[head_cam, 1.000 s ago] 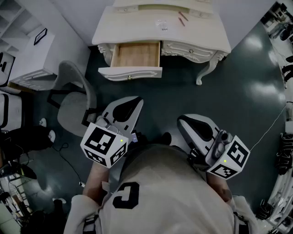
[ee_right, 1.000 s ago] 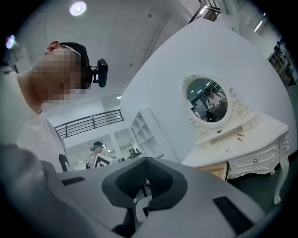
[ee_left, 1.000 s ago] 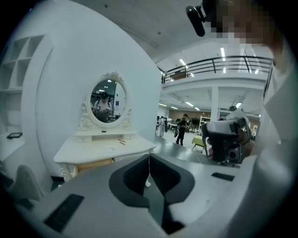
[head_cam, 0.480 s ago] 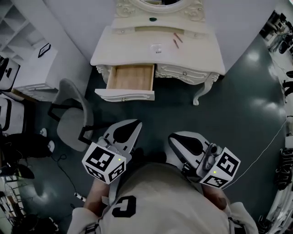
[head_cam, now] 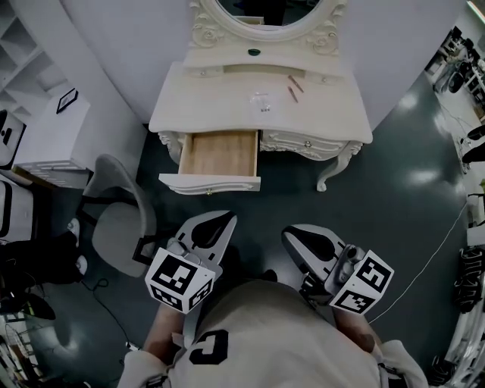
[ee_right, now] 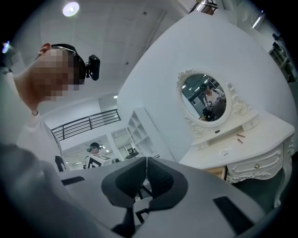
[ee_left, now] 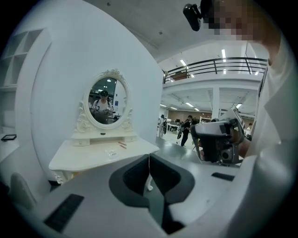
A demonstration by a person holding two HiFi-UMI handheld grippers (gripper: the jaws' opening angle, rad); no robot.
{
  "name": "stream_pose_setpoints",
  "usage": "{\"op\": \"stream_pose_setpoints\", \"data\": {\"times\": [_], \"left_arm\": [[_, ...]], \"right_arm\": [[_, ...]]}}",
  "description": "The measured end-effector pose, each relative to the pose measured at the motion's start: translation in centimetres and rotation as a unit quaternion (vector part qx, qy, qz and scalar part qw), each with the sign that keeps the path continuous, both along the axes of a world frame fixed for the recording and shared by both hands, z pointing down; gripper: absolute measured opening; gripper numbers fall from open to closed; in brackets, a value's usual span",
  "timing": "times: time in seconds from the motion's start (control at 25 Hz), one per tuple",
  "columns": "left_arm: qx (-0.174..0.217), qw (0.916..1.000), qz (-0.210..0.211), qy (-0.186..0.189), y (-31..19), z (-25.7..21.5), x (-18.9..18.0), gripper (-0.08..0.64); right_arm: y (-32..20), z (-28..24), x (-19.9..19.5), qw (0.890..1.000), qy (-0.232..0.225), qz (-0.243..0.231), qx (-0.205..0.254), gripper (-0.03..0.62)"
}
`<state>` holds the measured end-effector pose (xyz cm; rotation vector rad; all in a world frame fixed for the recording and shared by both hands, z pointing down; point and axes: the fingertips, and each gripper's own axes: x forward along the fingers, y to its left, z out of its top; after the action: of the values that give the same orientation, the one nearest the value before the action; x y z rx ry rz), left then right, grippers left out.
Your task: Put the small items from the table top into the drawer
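The drawer (head_cam: 220, 154) stands pulled out from the front of the white bench (head_cam: 333, 114), its wooden bottom showing. The small items lie on the bench top behind it. A small clear thing (head_cam: 261, 100) sits just behind the drawer's right corner, though the head view shows it too small to say what it is. Two thin reddish sticks (head_cam: 292, 89) lie side by side farther back and to the right of the drawer. Beyond them, behind the drawer, rises an oval mirror (head_cam: 261, 9) in a carved frame. Both tongs are held well on the near side of the drawer, apart from the bench. The left tongs (ee_left: 149, 160) are almost in line with the drawer, jaws narrow and pressed pad to pad. The right tongs (ee_right: 146, 161) are to the drawer's right, closed the same way on themselves. A grey chair (head_cam: 120, 227) stands left of the drawer, on the dark floor (head_cam: 394, 197).
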<state>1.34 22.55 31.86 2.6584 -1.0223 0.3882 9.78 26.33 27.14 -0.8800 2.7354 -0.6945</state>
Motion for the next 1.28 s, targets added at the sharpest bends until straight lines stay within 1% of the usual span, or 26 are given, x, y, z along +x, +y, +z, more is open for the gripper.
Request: {"op": "stream_pose_setpoints", "data": {"times": [0.16,0.24,0.28,0.4,0.44,0.48,0.6,0.72,0.92,1.28], "left_arm": [[0.013,0.9998,0.017,-0.005,-3.1,0.0,-2.2,0.057],[0.01,0.9997,0.023,-0.003,-4.4,0.1,-3.5,0.057],[0.004,0.9996,0.028,0.005,-4.9,0.1,-4.1,0.057],[-0.017,0.9977,0.042,0.051,-6.2,-0.3,-5.6,0.057],[-0.02,0.9971,0.045,0.058,-6.6,-0.3,-6.0,0.057],[-0.02,0.997,0.047,0.058,-7.0,-0.1,-6.5,0.057],[-0.018,0.9976,0.052,0.042,-8.0,0.8,-7.2,0.057],[-0.025,0.9972,0.057,0.042,-8.8,1.2,-7.4,0.057],[-0.035,0.9973,0.051,0.04,-10.4,1.5,-6.8,0.057],[-0.033,0.9989,0.018,0.028,-13.9,1.3,-4.1,0.057]], "right_arm": [[-3.4,0.2,-1.9,0.999,0.016,0.03,-0.015,0.029],[-4.9,0.3,-3.0,0.999,0.027,0.042,-0.021,0.029],[-5.6,0.3,-3.6,0.998,0.033,0.047,-0.022,0.029],[-7.3,0.8,-5.2,0.996,0.051,0.063,-0.031,0.029],[-7.8,1.1,-5.6,0.995,0.056,0.068,-0.035,0.029],[-8.2,1.4,-6.0,0.995,0.062,0.072,-0.039,0.029],[-9.6,2.1,-6.7,0.992,0.078,0.081,-0.05,0.029],[-11.0,2.5,-6.8,0.99,0.09,0.088,-0.061,0.029],[-13.6,2.6,-5.6,0.989,0.097,0.088,-0.065,0.029],[-18.1,3.0,-2.9,0.992,0.092,0.059,-0.066,0.029]]}}
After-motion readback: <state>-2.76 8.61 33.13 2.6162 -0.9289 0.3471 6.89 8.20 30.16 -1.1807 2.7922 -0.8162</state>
